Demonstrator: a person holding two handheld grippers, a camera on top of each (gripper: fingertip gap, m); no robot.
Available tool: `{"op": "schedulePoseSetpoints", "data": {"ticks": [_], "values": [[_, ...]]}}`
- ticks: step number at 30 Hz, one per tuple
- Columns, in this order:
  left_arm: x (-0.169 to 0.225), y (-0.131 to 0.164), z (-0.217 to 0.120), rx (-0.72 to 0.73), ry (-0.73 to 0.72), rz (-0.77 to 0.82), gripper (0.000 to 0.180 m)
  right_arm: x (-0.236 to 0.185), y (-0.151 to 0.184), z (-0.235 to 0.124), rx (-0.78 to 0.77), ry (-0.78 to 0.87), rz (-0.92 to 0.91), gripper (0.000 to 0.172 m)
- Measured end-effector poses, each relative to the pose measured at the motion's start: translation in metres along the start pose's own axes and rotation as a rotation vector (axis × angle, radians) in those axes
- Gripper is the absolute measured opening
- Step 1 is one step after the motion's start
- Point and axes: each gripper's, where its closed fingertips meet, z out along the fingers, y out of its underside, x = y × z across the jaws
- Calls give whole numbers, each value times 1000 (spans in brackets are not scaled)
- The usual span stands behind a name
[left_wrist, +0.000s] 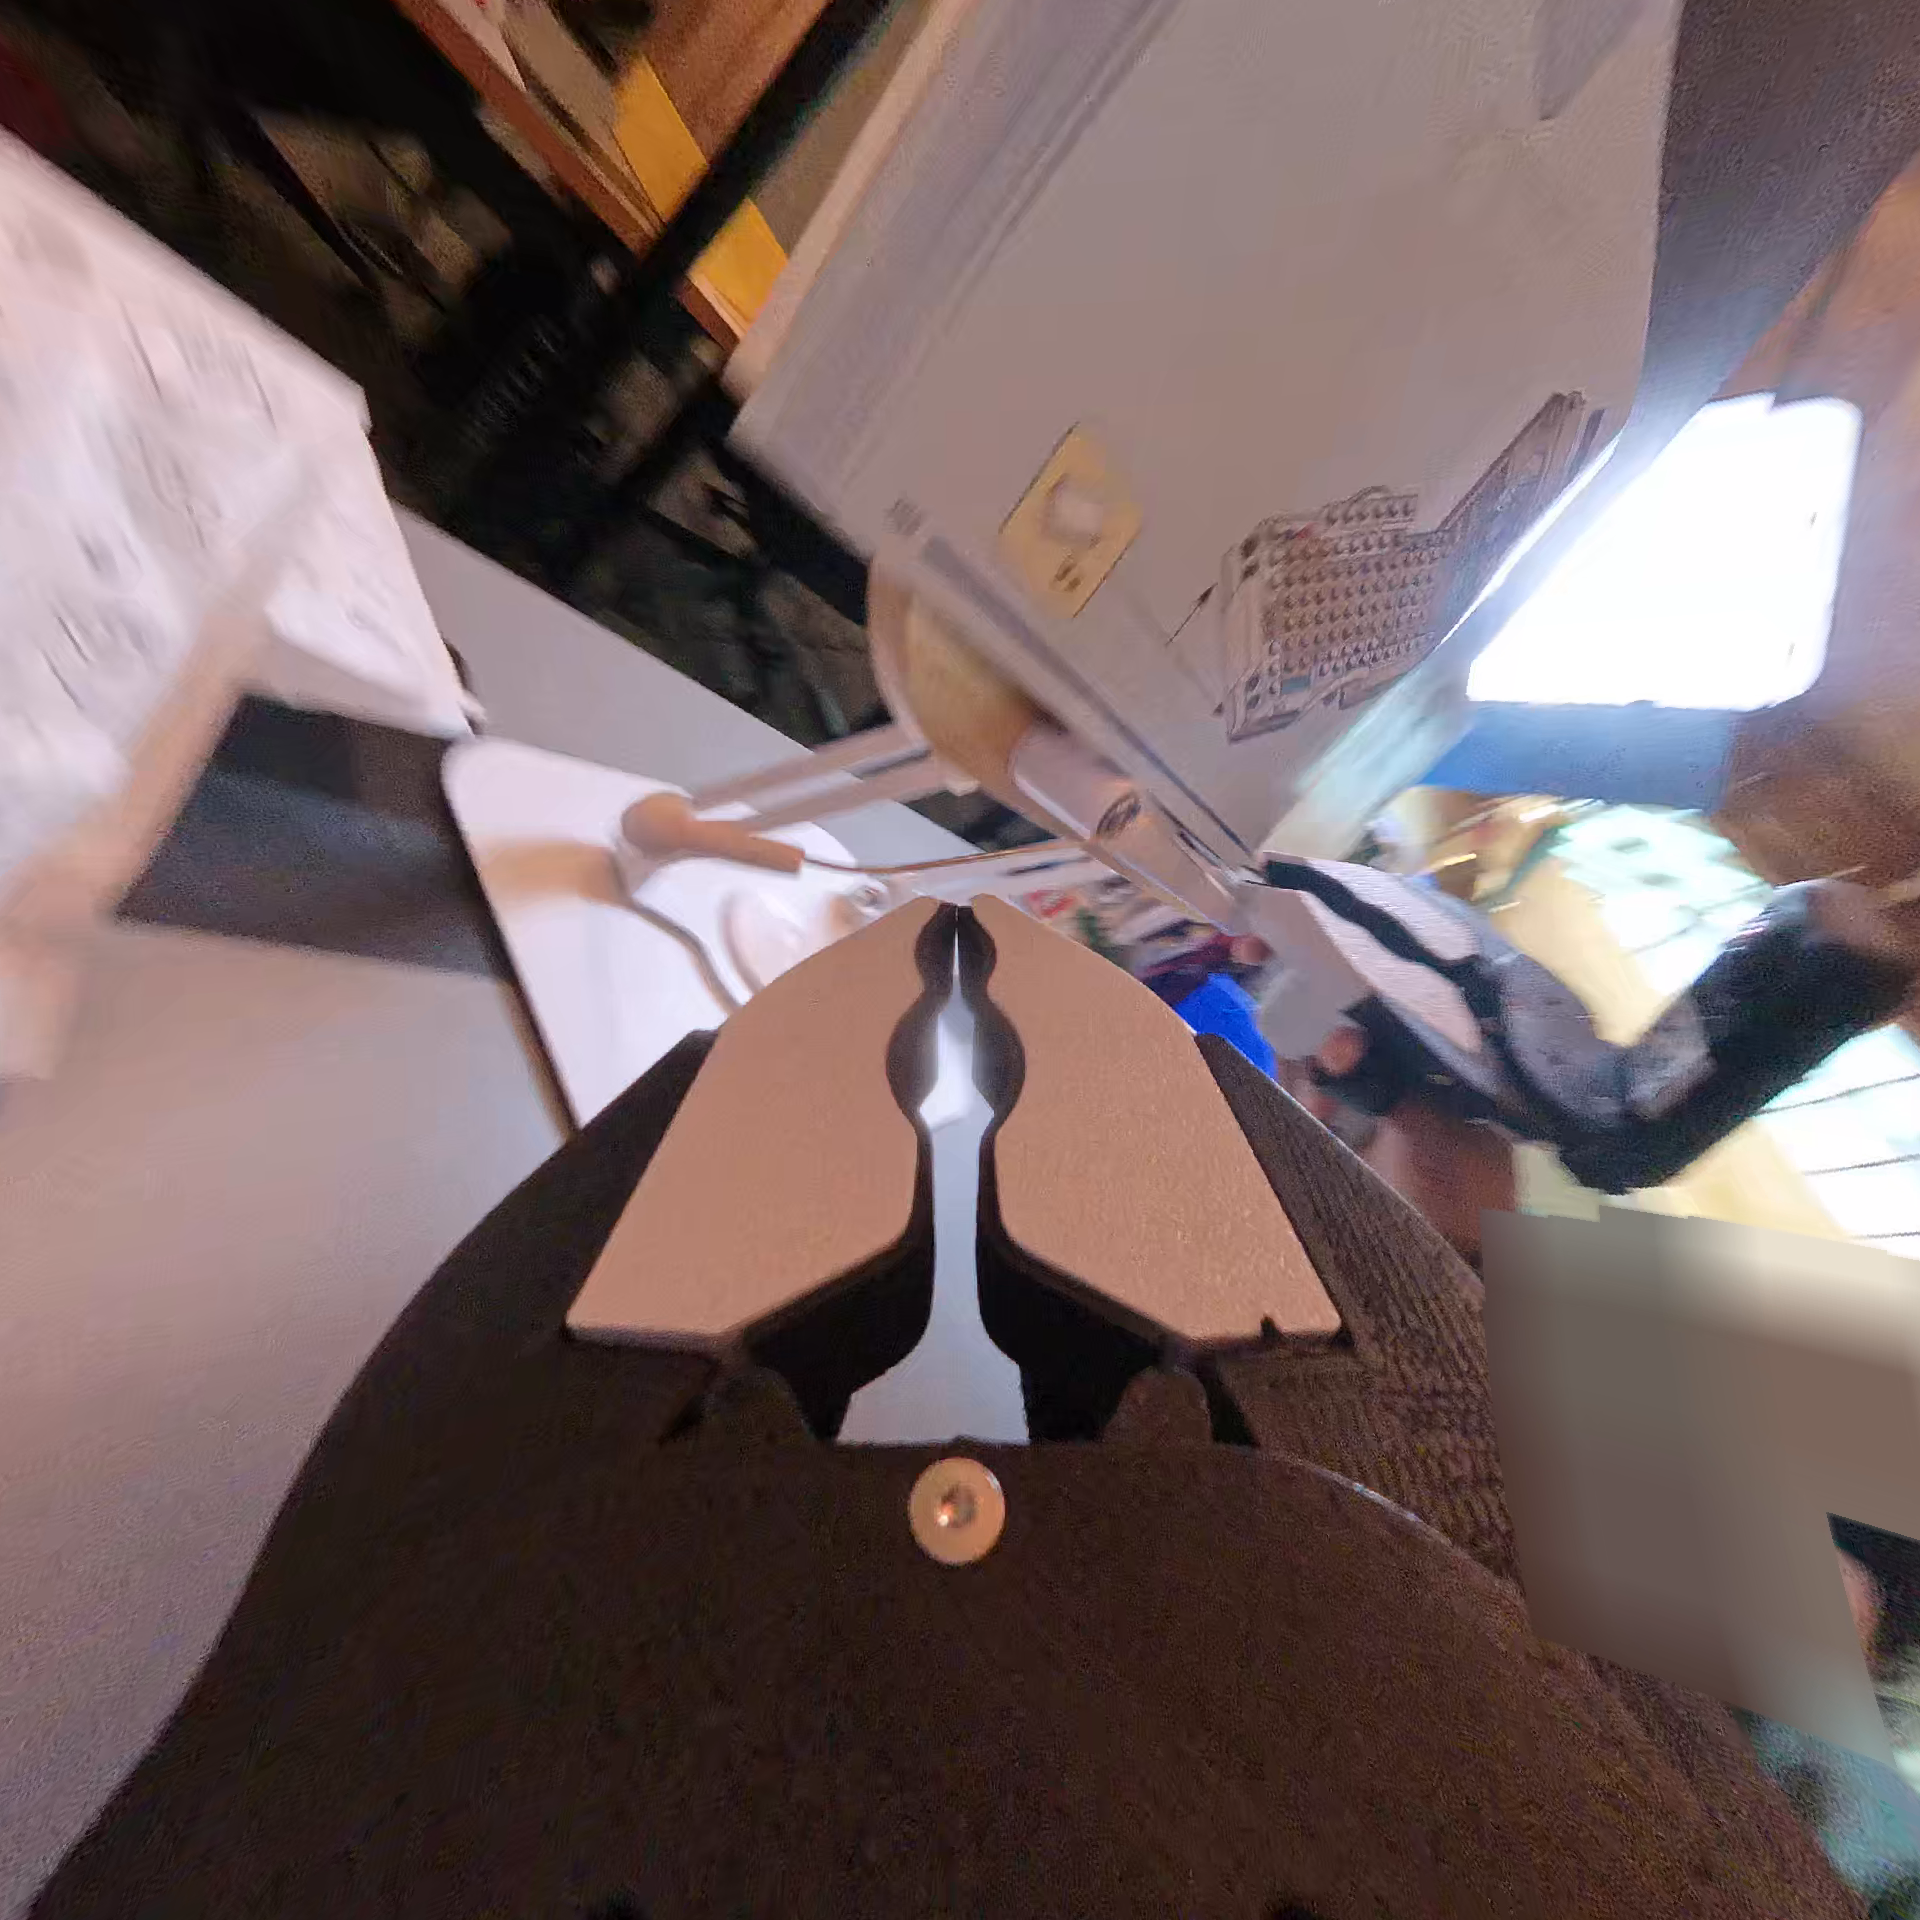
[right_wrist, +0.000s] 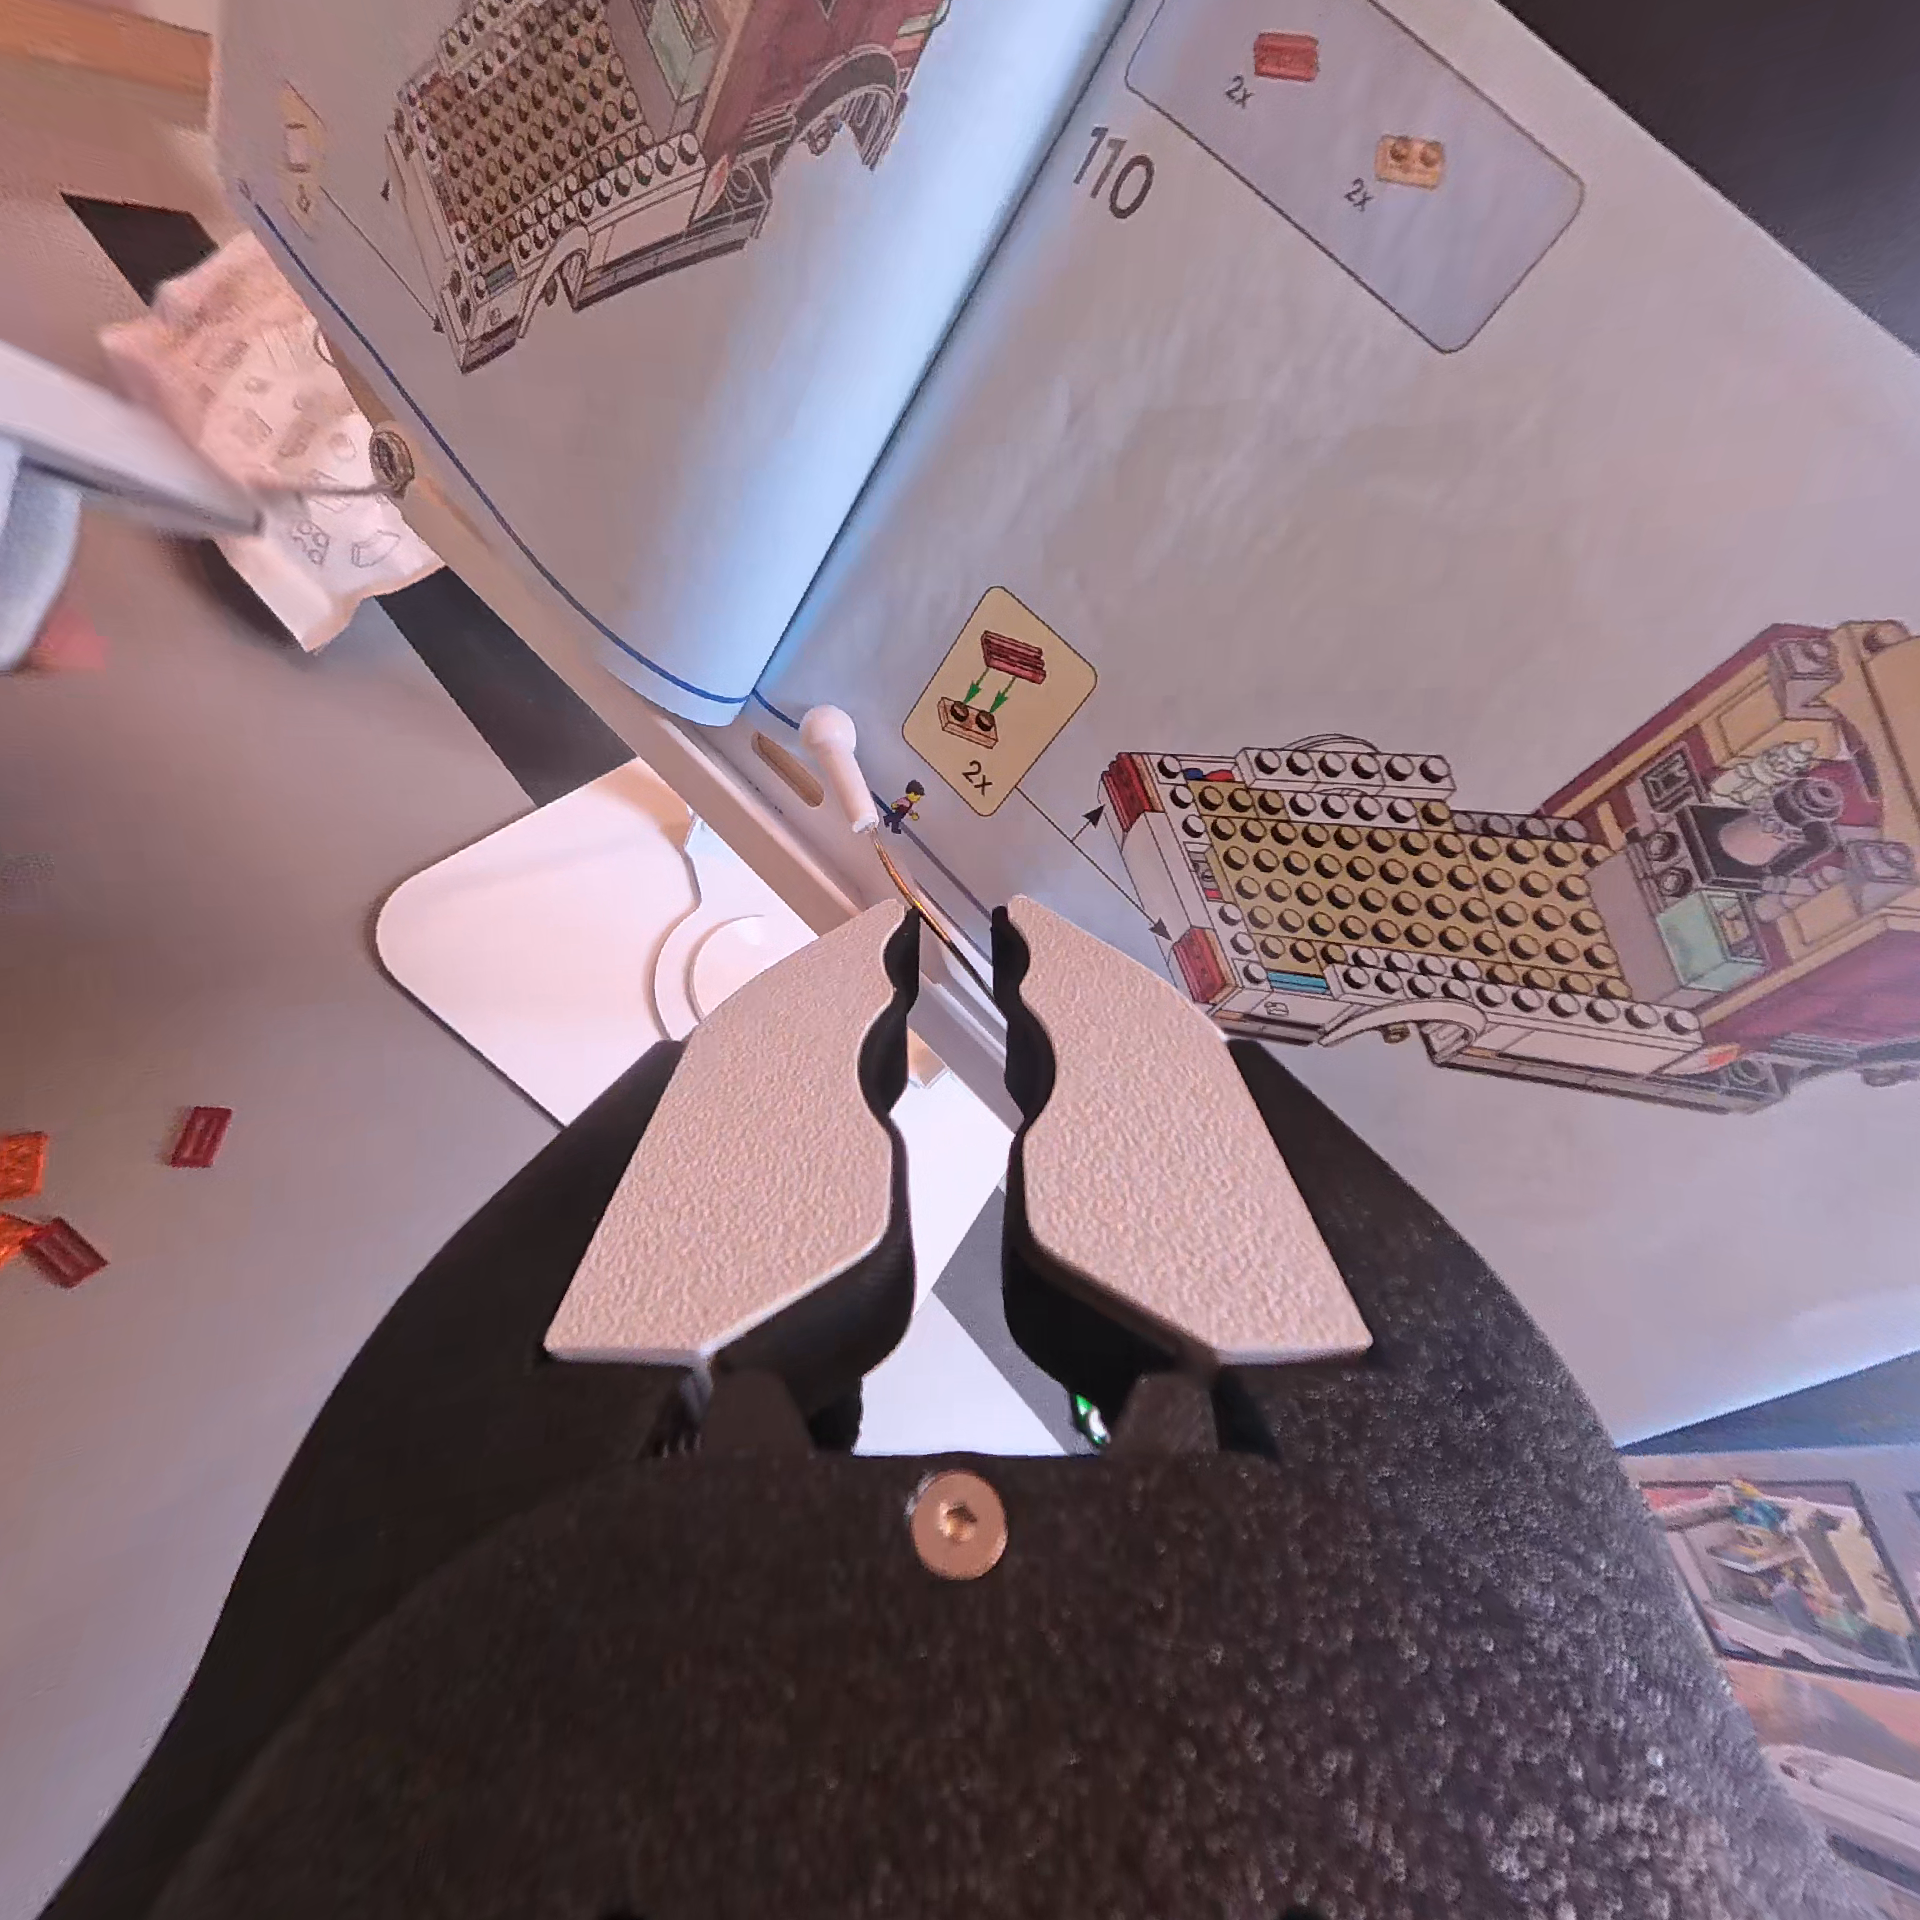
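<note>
An open instruction booklet (right_wrist: 1351, 499) leans on a white book stand (right_wrist: 520, 935). The stand's right page-holder is a thin wire (right_wrist: 891, 868) with a white knob (right_wrist: 828, 732). My right gripper (right_wrist: 954, 916) is at it. The wire runs between the parted fingers and touches only the left fingertip (right_wrist: 902, 920), so nothing is gripped. My left gripper (left_wrist: 956, 914) is shut, its tips just below the other page-holder wire (left_wrist: 935, 860) with its knob (left_wrist: 707, 831). Nothing shows between its pads. The right gripper's finger (left_wrist: 1371, 925) also shows at the booklet's lower edge in the left wrist view.
Several small red tiles (right_wrist: 197, 1132) lie on the grey table (right_wrist: 208, 831) to the left. A crumpled white paper bag (right_wrist: 270, 416) lies behind the stand. Another printed booklet or box (right_wrist: 1787, 1558) lies at the lower right. A person's dark sleeve (left_wrist: 1662, 1060) is at the right. Spacing between my two grippers at the tips: around 20 cm.
</note>
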Motion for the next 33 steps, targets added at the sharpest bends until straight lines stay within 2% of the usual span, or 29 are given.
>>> {"op": "schedulePoseSetpoints", "data": {"ticks": [2,3,5,7,11,13,17,20,24,26,28,30,33], "values": [[7,22,1,-22,139,-169,3,0,0,0,-8,0,-14,13],[15,28,1,-27,169,-158,4,-1,0,0,-9,-1,-18,11],[44,29,4,-12,201,-1,0,-1,-1,0,10,-12,14,8],[77,25,13,-27,183,295,0,1,-3,-1,43,-16,87,8],[107,14,50,-58,-103,1204,0,16,-11,-7,123,46,195,5],[99,9,73,-128,-261,1441,0,28,-12,-12,156,79,274,3],[80,3,90,-196,-356,1437,0,60,6,-30,210,189,466,3],[78,2,91,-176,-338,1399,0,69,44,-40,197,218,632,18],[77,3,91,-164,-327,1404,0,48,88,-46,124,68,943,24],[77,3,92,-164,-307,1388,0,49,92,-65,148,112,952,30],[78,3,93,-156,-280,1358,0,51,76,-88,200,204,841,31],[78,3,93,-146,-260,1322,0,39,35,-105,284,241,637,27],[79,3,94,-130,-238,1285,0,-8,-30,-97,312,132,395,30]]}}
